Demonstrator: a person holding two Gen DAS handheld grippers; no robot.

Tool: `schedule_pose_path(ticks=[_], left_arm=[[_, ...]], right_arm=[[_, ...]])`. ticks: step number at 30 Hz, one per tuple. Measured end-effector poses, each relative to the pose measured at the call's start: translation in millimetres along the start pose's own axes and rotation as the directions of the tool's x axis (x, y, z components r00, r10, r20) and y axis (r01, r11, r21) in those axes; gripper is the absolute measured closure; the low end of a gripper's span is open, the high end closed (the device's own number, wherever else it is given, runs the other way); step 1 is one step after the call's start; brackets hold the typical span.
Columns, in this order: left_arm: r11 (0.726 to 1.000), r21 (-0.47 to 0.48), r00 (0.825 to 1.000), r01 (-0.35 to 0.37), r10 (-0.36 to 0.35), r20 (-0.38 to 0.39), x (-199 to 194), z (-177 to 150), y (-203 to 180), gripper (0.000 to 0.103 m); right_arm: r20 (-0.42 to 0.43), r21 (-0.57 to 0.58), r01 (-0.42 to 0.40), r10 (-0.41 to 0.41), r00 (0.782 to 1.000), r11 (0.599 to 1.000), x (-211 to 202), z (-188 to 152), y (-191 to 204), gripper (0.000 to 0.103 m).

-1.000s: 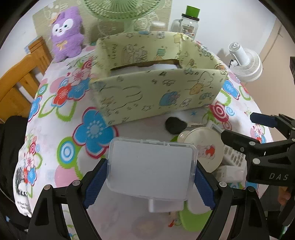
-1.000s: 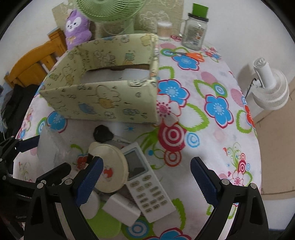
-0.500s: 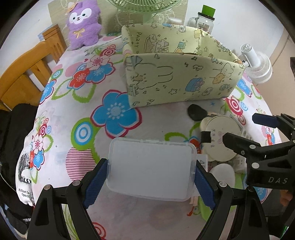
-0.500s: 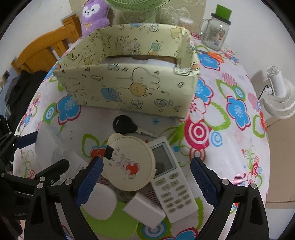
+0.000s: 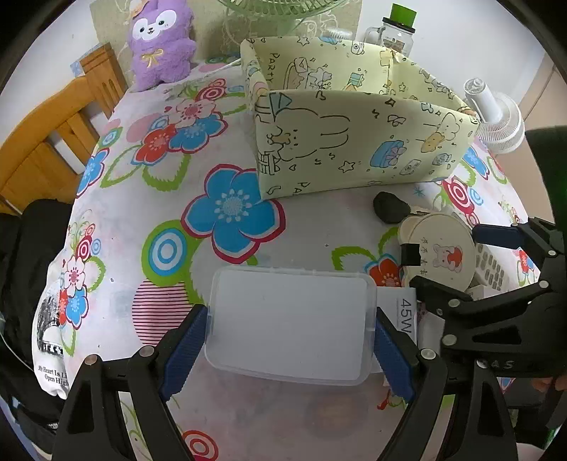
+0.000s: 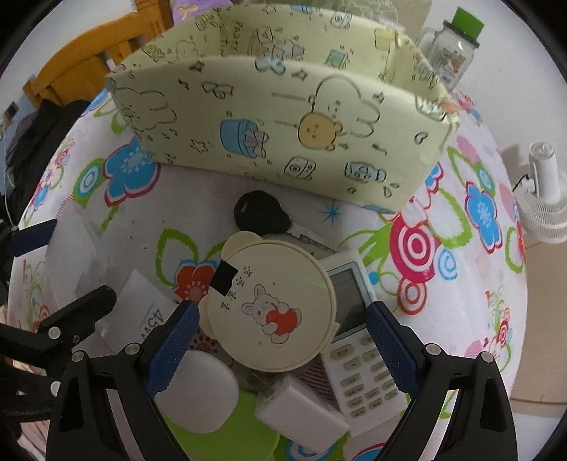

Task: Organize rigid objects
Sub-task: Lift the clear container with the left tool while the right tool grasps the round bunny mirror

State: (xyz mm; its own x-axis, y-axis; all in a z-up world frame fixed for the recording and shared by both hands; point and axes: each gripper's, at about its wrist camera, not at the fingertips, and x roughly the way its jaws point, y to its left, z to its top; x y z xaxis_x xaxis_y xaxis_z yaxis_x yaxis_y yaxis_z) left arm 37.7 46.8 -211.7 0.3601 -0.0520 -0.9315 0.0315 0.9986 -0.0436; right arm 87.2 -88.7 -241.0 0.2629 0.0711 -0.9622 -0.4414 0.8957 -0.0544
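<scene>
My left gripper [image 5: 287,340] is shut on a clear plastic box [image 5: 290,319], its blue pads pressed on the two short ends, just above the flowered tablecloth. My right gripper [image 6: 281,340] stands open over a cream round case with a bunny picture [image 6: 269,308]; a gap shows by its right pad. The case lies on a pile: a black key [image 6: 262,212], a white remote [image 6: 358,337], a white charger [image 6: 301,411] and a white oval piece [image 6: 198,390]. Behind the pile stands an open pale-green patterned box [image 6: 283,124]. In the left wrist view the right gripper [image 5: 457,259] hangs over the same case [image 5: 439,255].
A purple plush toy [image 5: 159,42], a green fan base and a glass jar with a green lid [image 5: 397,28] stand at the table's back. A small white fan [image 5: 496,113] is off the right side. A wooden chair [image 5: 53,134] and dark clothing [image 5: 35,248] are on the left.
The right gripper has come down and closer over the round case, which now fills more of its view. In the left wrist view the patterned box has shifted right and farther away; the clear box stays gripped.
</scene>
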Motion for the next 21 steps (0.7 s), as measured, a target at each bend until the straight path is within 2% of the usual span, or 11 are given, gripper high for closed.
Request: schedule_pose_path(ticks=[8, 13, 16, 19, 21], left_arm=[[1.0, -0.031, 1.0, -0.002, 0.002, -0.005, 0.9, 4.7, 12.7, 0.013], [0.999, -0.034, 1.0, -0.018, 0.018, 0.001, -1.9, 7.5, 17.0, 0.013], [0.999, -0.016, 1.0, -0.031, 0.031, -0.001, -2.1, 7.1, 15.3, 0.014], [0.999, -0.022, 0.999, -0.035, 0.035, -0.007, -0.3, 7.0, 18.2, 0.014], [0.999, -0.03, 1.0, -0.03, 0.029, -0.01, 1.2, 7.9, 19.8, 0.014]], right_arm=[[0.009, -0.027, 0.059, -0.059, 0.998, 0.998, 7.9, 8.5, 16.0, 0.006], [0.004, 0.023, 0.084, -0.084, 0.996, 0.996, 9.4, 10.1, 21.5, 0.006], [0.005, -0.019, 0.157, -0.157, 0.988, 0.987, 12.3, 9.0, 37.5, 0.01], [0.032, -0.023, 0.169, -0.168, 0.985, 0.985, 10.3, 6.7, 49.4, 0.016], [0.036, -0.02, 0.173, -0.172, 0.984, 0.985, 8.5, 5.9, 53.2, 0.017]])
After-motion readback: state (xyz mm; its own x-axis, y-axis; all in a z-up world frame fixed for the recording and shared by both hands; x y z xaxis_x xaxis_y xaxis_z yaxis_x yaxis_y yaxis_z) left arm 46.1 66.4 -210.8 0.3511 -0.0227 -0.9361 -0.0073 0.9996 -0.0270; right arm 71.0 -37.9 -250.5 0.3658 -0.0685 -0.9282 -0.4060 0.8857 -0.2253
